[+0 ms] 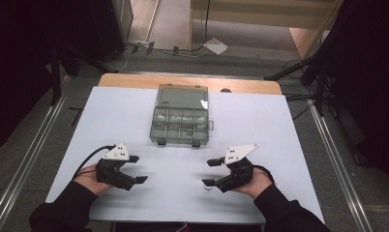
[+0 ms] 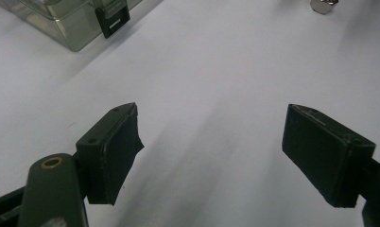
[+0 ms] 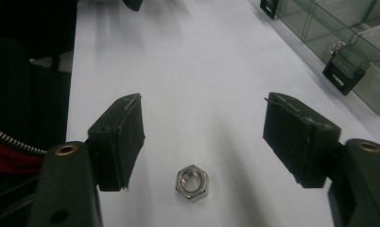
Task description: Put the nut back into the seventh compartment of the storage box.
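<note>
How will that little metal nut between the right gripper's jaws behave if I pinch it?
The nut looks like shiny steel, so probably stiff and slippery against the pads. It lies flat on the white table, so it likely slides, not rolls. Being small, it may pop out.

A white-topped table (image 1: pixel 279 125) with a wooden far edge stands on grey floor (image 1: pixel 33 145), metal rails (image 1: pixel 335 154) flanking it, black curtains (image 1: pixel 18 58) either side.

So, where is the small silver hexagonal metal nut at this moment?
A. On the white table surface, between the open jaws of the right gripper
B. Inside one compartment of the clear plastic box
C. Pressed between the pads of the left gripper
A: the small silver hexagonal metal nut lies on the white table surface, between the wide-open jaws of the right gripper, and neither pad touches it.
</note>
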`<state>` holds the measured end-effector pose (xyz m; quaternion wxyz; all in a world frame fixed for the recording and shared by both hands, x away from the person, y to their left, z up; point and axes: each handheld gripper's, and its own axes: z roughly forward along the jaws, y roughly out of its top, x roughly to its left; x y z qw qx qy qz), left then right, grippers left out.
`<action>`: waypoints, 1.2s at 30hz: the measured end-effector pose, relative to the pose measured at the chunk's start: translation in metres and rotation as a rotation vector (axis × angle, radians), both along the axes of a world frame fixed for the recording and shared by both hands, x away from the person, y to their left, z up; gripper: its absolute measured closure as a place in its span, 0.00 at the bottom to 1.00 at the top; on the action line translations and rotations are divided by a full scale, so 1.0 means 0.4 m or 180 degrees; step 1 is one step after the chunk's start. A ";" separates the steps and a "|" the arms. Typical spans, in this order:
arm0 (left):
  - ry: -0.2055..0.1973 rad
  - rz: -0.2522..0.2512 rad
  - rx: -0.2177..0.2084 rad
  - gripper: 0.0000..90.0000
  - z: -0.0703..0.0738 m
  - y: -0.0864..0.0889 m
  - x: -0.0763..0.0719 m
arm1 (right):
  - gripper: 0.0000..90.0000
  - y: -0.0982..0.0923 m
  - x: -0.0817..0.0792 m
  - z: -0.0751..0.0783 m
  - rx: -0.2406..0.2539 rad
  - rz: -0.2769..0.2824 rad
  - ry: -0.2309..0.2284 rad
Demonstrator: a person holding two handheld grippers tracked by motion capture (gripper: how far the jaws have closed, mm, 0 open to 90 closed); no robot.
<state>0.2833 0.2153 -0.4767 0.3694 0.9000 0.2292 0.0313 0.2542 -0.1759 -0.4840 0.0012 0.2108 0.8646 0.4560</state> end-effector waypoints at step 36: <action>-0.0008 -0.0009 -0.0015 0.22 0.003 -0.004 0.010 | 0.64 0.024 -0.026 -0.081 -0.0476 0.0036 0.0053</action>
